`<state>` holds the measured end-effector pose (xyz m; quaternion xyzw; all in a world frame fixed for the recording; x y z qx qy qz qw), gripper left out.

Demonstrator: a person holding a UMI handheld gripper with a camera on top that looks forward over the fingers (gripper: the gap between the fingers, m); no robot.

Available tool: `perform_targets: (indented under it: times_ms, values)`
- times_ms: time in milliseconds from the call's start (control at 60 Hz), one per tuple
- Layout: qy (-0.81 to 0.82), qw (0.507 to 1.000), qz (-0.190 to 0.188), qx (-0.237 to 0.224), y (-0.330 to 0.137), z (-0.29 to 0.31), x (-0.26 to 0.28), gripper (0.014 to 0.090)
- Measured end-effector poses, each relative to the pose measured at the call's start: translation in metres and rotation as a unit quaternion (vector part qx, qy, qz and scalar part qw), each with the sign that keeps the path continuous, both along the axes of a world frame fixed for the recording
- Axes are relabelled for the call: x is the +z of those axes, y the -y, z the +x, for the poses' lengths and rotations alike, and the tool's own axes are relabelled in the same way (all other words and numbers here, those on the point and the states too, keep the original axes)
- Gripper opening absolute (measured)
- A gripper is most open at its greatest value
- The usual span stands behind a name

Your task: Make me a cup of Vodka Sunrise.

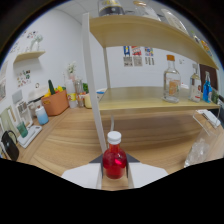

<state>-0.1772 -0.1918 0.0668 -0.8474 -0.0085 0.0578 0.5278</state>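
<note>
A small bottle of red liquid (114, 159) with a white cap stands upright between my gripper's (114, 169) two white fingers (85, 175), whose dark pads press on its sides. The gripper is shut on it, over the wooden table (150, 135). A clear glass object (197, 150), perhaps a cup, sits on the table off to the right of the fingers. On the lower shelf beyond stands a clear bottle with an orange label (171, 80), with a smaller clear bottle (196, 85) and a blue bottle (207, 88) further right.
A white shelf post (95, 95) rises just behind the red bottle. The wooden shelf (135, 97) spans the back, with more bottles on its top board. An orange basket (55, 102) with fruit, jars and a black object (9, 145) line the left side.
</note>
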Motion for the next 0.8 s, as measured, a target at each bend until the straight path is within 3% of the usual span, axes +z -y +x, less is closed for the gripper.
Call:
perform_targets:
  times_ms: [267, 667, 717, 800]
  values:
    - [0.017, 0.998, -0.062, -0.010, 0.002, -0.009, -0.048, 0.0342]
    - [0.037, 0.997, -0.069, 0.013, 0.016, -0.008, -0.053, 0.0363]
    - [0.039, 0.997, -0.072, 0.017, 0.017, -0.007, -0.054, 0.0410]
    - [0.036, 0.997, -0.067, 0.027, 0.021, -0.007, -0.045, 0.0561]
